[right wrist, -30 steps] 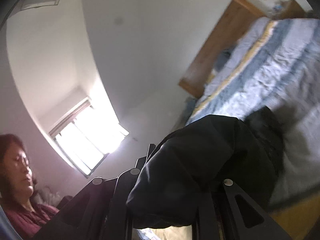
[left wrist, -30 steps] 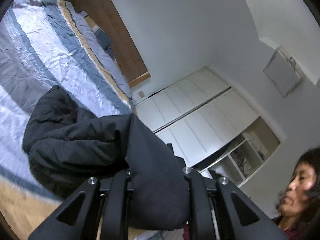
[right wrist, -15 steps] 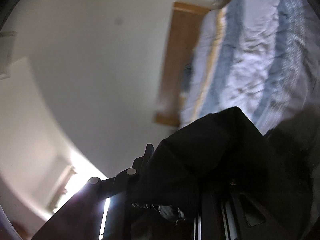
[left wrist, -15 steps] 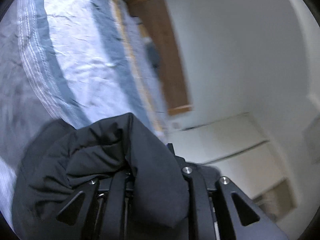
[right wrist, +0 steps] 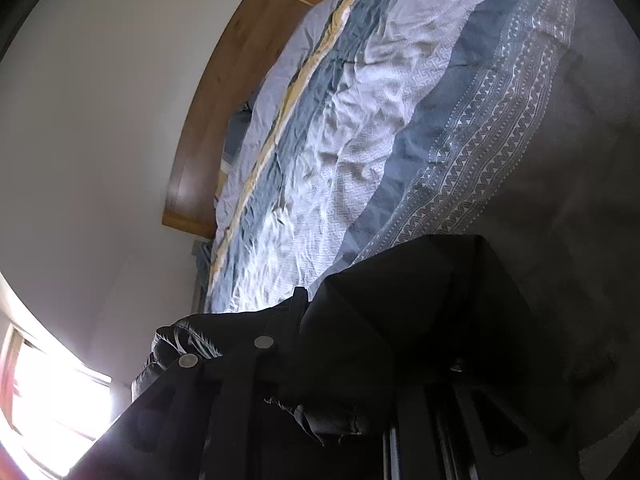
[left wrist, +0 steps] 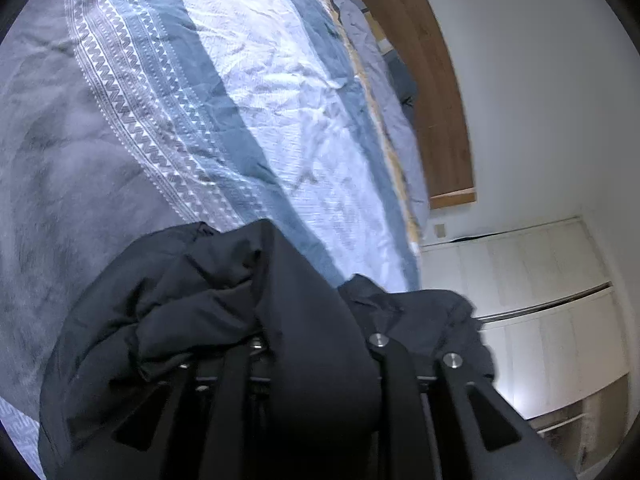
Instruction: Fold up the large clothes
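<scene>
Both grippers carry the bulky black padded jacket [left wrist: 248, 320] above the striped blue-and-grey bedspread [left wrist: 240, 100]. The left gripper [left wrist: 316, 364] has cloth between its opening fingers; the right gripper [right wrist: 352, 364] is clenched on cloth. Bunched up, not flat — folding looks barely begun.

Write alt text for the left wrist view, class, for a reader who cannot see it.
A bunched black jacket fills the foreground, draped over the left gripper, whose fingers are opening with the fabric between them. Beyond lies a blue-and-white striped bedspread, with a wooden headboard and white cupboard doors to the right.
</scene>
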The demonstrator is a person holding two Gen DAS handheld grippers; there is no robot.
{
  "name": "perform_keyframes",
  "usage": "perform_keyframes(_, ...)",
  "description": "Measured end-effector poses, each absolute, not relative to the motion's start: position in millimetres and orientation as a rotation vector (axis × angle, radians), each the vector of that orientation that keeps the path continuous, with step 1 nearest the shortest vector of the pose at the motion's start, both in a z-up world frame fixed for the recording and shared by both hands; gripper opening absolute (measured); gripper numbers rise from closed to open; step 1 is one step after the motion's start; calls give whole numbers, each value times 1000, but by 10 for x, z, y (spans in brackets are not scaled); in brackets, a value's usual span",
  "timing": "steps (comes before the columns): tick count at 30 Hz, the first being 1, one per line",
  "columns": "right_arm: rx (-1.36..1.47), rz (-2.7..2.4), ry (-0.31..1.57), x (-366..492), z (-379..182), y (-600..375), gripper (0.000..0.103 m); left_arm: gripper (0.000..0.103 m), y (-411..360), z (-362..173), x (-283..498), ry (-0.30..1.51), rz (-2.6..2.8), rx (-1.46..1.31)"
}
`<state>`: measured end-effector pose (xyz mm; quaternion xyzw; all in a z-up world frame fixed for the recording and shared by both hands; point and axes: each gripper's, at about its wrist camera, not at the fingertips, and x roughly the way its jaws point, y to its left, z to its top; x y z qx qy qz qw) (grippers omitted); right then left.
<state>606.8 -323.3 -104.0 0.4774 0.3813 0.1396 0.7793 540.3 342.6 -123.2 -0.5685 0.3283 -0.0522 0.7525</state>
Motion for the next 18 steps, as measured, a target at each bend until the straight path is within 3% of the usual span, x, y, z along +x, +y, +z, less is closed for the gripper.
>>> perform_keyframes(3, 1032, 324, 802, 6043, -936, -3285, 38, 42, 3516, -1147, 5287, 652, -171, -1308)
perform_keyframes(5, 1011, 325, 777, 6014, -810, -3334, 67, 50, 3609, -953, 5146, 599, -190, -1326)
perform_keyframes(10, 964, 277, 722, 5894, -520, -3558, 73, 53, 3811, -483, 4853, 551, -173, -1280)
perform_keyframes(18, 722, 329, 709, 5514, 151, -3418, 73, 53, 3398, 206, 4583, 644, -65, -906)
